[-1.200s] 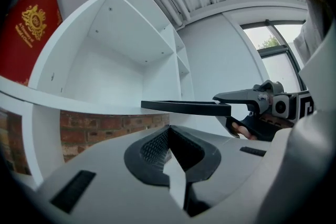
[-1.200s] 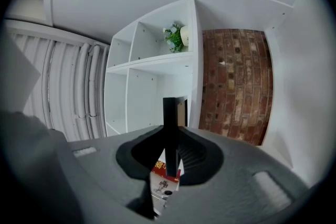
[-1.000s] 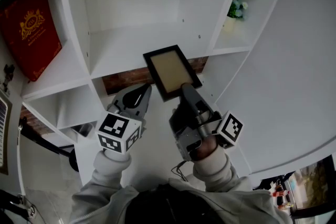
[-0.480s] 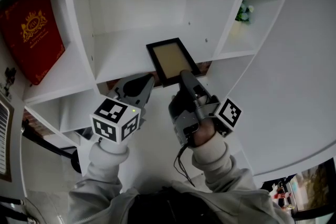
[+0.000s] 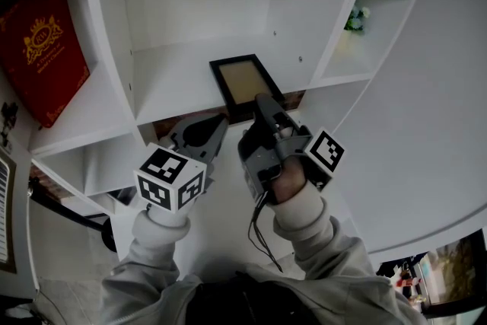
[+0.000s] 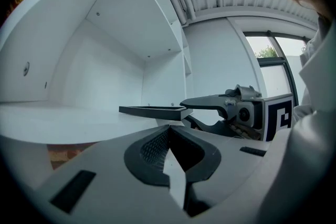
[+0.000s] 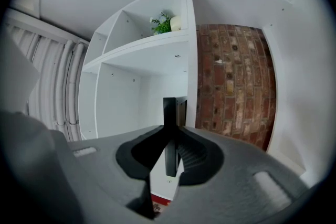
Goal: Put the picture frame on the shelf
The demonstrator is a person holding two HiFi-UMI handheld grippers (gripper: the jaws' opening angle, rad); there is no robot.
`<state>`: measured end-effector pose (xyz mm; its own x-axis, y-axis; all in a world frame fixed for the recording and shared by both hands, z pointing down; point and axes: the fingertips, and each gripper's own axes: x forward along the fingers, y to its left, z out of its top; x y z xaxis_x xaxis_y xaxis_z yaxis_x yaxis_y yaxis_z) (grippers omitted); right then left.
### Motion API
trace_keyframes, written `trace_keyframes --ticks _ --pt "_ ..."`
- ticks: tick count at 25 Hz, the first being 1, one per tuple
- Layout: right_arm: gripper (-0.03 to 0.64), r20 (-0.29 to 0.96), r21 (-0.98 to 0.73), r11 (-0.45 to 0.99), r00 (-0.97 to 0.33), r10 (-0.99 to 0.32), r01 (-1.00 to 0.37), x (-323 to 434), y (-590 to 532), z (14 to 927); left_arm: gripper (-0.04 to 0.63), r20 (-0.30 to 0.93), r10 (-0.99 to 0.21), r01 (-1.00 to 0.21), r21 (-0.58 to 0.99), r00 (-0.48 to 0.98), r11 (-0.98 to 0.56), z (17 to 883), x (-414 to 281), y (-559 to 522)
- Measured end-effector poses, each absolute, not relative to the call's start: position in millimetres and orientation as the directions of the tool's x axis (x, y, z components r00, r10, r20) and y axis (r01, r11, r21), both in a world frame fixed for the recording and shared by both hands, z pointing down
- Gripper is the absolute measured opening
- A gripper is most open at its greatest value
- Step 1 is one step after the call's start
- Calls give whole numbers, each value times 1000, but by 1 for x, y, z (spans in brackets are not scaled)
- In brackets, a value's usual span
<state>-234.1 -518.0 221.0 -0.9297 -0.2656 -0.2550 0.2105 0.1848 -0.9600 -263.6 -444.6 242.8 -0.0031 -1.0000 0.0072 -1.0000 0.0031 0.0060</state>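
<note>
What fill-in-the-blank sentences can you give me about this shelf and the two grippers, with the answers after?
The right gripper grips the ___ by its edge.
The fingers of the left gripper are shut on ___.
The book in the left compartment of the shelf is coloured ___.
In the head view, the small plant stands on the far ___.
Missing words: picture frame; nothing; red; right.
</note>
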Motion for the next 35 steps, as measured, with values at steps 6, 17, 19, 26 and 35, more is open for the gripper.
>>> trace_keyframes --ticks 6,17,19,26,35 --pt "71 -250 -963 165 -933 -258 212 -240 -519 221 5 9 -1000 -1000 1 6 -6 245 -258 -446" --pt "75 -235 -965 181 -936 -262 191 -250 -521 222 5 16 -1000 -1000 6 9 -8 250 -262 -446" --pt "75 -233 -965 180 -937 -260 190 -251 -522 222 5 18 -1000 -1000 9 7 -7 252 -263 -446" --pt "75 -248 -965 155 -937 -247 214 -250 -522 223 5 0 -1000 -1000 28 10 -10 253 -261 -447" --pt "78 -256 -963 154 -932 -256 222 -249 -522 223 5 0 -1000 -999 32 1 -1 255 -259 -442"
